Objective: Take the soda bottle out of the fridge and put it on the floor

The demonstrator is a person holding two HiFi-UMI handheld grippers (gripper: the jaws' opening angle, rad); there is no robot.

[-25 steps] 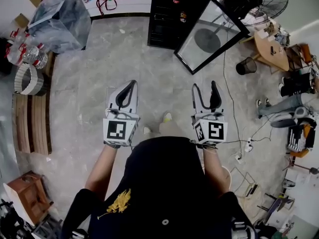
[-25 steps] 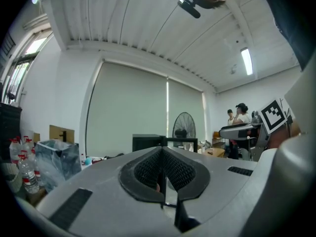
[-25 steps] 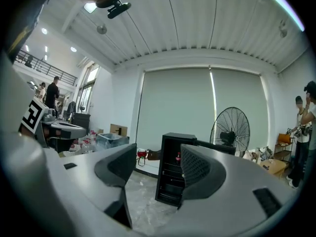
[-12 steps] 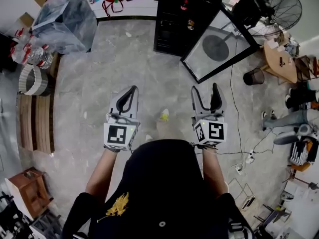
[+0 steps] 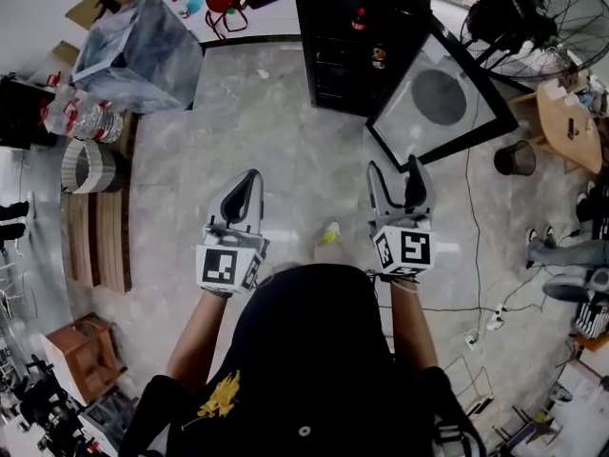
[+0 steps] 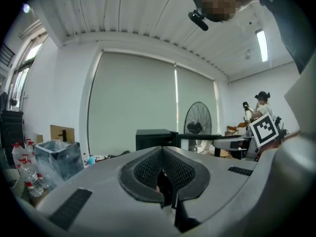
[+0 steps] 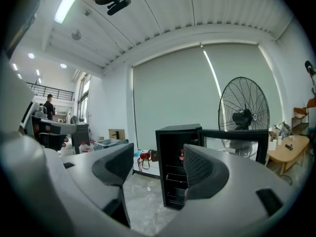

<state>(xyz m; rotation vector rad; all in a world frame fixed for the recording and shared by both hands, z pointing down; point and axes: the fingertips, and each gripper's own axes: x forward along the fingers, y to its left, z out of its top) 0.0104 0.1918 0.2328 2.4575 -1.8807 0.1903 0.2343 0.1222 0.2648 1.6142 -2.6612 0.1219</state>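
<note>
The black mini fridge (image 5: 347, 41) stands at the far wall, its glass door (image 5: 440, 98) swung open to the right. On its shelves a red-capped bottle (image 5: 360, 17) shows, with another small bottle (image 5: 379, 57) below it. Both grippers are held level over the bare floor, well short of the fridge. My left gripper (image 5: 245, 185) is shut and empty; its pads (image 6: 148, 172) meet. My right gripper (image 5: 397, 174) is open with nothing between its pads; its jaws have just been opening. In the right gripper view the fridge (image 7: 173, 167) and the bottle (image 7: 181, 157) lie straight ahead between the jaws.
A standing fan (image 5: 519, 17) is right of the fridge, with a small black bin (image 5: 517, 158) and a round wooden table (image 5: 566, 112) nearby. Left are a clear plastic box (image 5: 143, 41), water bottles (image 5: 81, 117) and a wooden bench (image 5: 95, 241). Cables (image 5: 476, 284) trail at the right.
The person and both grippers have moved forward across the floor toward the fridge, which now sits nearer. The right jaws stand a little wider than a second ago.
</note>
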